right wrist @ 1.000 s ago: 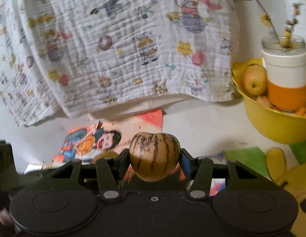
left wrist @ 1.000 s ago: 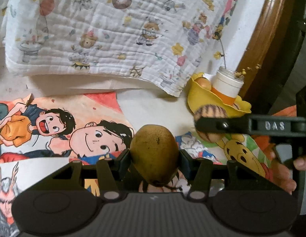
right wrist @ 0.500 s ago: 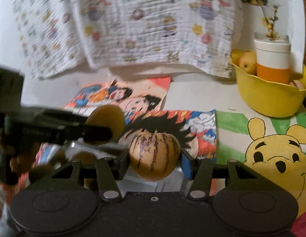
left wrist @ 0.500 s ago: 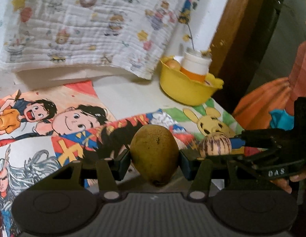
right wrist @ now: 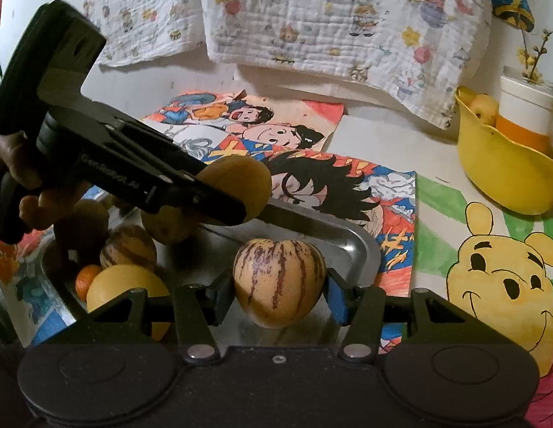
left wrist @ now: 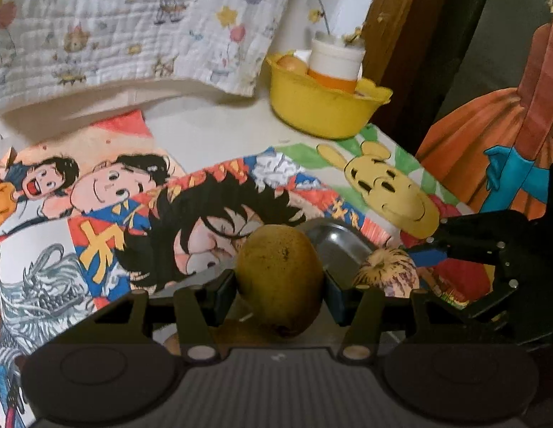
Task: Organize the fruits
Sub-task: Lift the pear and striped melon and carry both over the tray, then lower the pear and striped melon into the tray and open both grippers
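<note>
My left gripper (left wrist: 280, 287) is shut on a brownish-green oval fruit (left wrist: 280, 271). It hangs above the far edge of a metal tray (left wrist: 335, 246). My right gripper (right wrist: 279, 294) is shut on a yellow fruit with purple stripes (right wrist: 279, 278), over the tray's right part (right wrist: 362, 246). In the right wrist view the left gripper (right wrist: 237, 187) comes in from the upper left in a person's hand, with its brown fruit (right wrist: 248, 174). The tray's left end holds several fruits: a striped one (right wrist: 128, 248), a yellow one (right wrist: 123, 285), a small orange one (right wrist: 85, 280).
A yellow bowl (right wrist: 505, 178) stands at the far right with a fruit (right wrist: 485, 108) and a white-and-orange jar (right wrist: 526, 114) in it. Cartoon drawings (right wrist: 348, 185) cover the table. A printed cloth (right wrist: 348, 18) hangs behind. A wooden post (left wrist: 394, 28) rises beside the bowl.
Both grippers have drawn back from the yellow bowl, still holding their fruits. The metal tray with its fruits has come into view under them. The right gripper rolled.
</note>
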`<action>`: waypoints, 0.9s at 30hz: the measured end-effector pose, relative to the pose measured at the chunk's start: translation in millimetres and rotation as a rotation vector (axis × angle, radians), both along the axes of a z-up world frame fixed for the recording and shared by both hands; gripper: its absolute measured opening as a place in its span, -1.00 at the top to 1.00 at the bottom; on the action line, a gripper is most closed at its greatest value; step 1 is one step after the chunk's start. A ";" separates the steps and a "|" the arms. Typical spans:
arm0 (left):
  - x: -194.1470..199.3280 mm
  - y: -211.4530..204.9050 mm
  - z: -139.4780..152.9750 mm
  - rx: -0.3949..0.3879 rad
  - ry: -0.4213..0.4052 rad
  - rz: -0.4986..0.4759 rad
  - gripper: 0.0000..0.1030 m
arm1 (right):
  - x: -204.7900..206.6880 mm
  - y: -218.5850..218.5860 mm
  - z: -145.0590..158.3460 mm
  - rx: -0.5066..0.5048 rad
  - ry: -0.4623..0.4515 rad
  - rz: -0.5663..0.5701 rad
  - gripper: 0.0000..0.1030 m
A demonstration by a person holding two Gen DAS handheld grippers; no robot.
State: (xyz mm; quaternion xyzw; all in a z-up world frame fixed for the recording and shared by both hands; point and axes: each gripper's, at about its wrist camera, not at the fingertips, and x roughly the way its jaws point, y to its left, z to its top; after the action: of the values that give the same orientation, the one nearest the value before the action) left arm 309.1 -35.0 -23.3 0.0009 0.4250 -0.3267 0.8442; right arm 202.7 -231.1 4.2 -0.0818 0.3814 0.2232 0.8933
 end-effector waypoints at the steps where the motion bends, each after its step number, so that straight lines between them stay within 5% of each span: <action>1: 0.5 -0.6 -1.0 0.006 0.006 -0.001 -0.11 | -0.2 0.3 0.0 -0.006 -0.002 0.005 -0.07; 27: -8.9 -23.1 0.2 0.160 -0.025 -0.033 -0.12 | -1.7 3.5 -5.4 -0.108 -0.005 0.062 -0.08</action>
State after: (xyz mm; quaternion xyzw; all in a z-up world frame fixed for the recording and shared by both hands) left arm 300.2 -58.1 -23.1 0.0796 0.4391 -0.3054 0.8412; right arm 200.9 -227.6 -1.2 -0.1422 0.3877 0.2298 0.8813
